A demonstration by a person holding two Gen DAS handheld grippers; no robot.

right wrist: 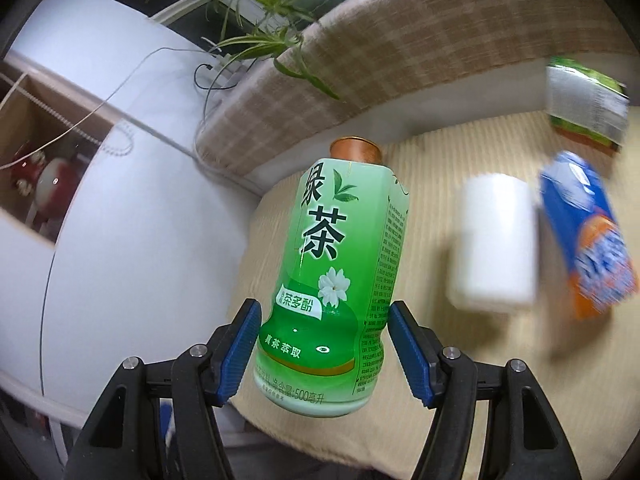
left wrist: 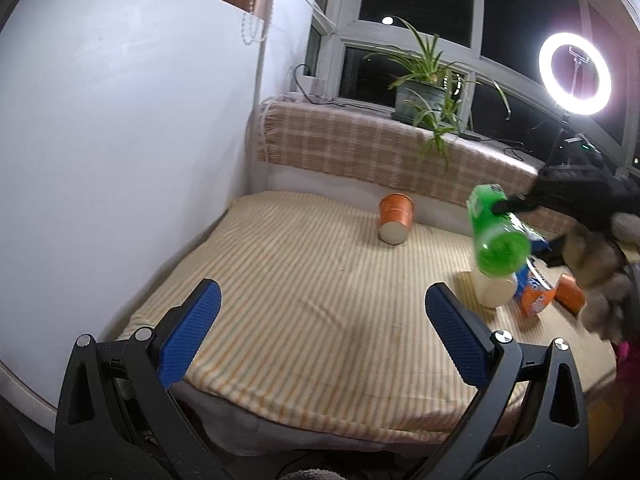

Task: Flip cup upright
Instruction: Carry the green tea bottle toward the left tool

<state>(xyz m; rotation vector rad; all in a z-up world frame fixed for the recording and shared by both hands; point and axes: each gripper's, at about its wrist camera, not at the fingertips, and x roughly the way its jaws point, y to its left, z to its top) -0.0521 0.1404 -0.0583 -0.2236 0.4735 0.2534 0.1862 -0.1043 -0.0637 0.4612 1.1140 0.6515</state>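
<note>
A green tea bottle [right wrist: 332, 276] sits between the blue pads of my right gripper [right wrist: 324, 344], held in the air above the striped table; it also shows in the left wrist view [left wrist: 496, 236], tilted. An orange cup [left wrist: 395, 218] stands upside down at the far middle of the table; only its top shows behind the bottle in the right wrist view [right wrist: 355, 149]. A white cup [left wrist: 496, 290] stands upside down at the right, blurred in the right wrist view [right wrist: 494, 244]. My left gripper [left wrist: 320, 328] is open and empty over the table's near edge.
A blue and orange carton [right wrist: 588, 236] and a green packet [right wrist: 586, 106] lie right of the white cup. A checked cloth ledge [left wrist: 360, 148] with a potted plant [left wrist: 424, 96] runs behind the table. A white wall [left wrist: 120, 140] is at left, a ring light [left wrist: 574, 68] at right.
</note>
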